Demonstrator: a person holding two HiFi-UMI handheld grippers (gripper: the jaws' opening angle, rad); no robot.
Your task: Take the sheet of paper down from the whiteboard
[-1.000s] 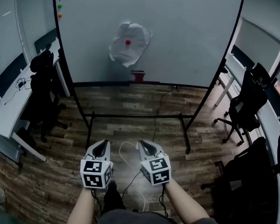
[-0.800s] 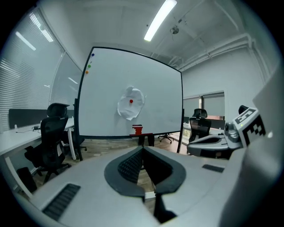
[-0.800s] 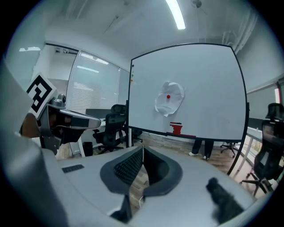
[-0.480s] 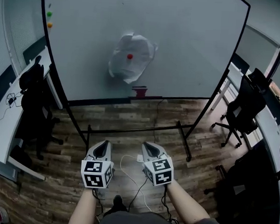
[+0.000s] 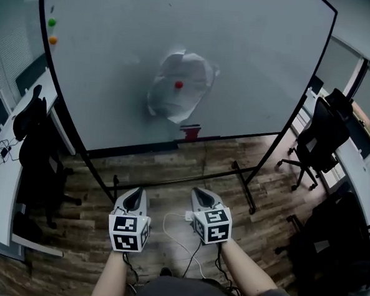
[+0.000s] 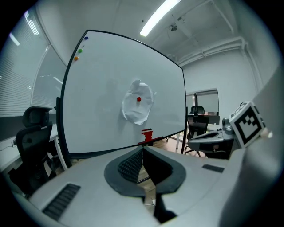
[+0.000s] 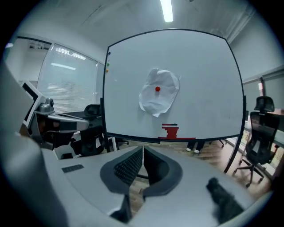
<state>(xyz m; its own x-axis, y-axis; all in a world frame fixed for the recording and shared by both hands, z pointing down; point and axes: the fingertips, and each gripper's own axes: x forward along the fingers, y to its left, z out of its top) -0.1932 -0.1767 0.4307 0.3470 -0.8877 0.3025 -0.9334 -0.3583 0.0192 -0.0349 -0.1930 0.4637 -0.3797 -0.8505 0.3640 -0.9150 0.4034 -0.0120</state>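
A crumpled white sheet of paper [image 5: 181,86] hangs in the middle of the whiteboard [image 5: 115,65], pinned by a red magnet [image 5: 178,84]. The paper [image 6: 138,101] and the paper [image 7: 158,91] show in both gripper views, well ahead of the jaws. My left gripper [image 5: 134,194] and right gripper [image 5: 200,193] are side by side low in the head view, above the wooden floor and short of the board's stand. Both are shut with nothing between their fingers.
A red eraser [image 5: 190,132] sits on the board's tray under the paper. Coloured magnets [image 5: 52,23] sit at the board's top left. Black office chairs [image 5: 320,137] stand at right, another chair [image 5: 32,141] and a desk at left. A white cable [image 5: 179,234] lies on the floor.
Both grippers and the head have moved forward toward the whiteboard; the board and paper look larger and closer now. Both grippers stayed shut.
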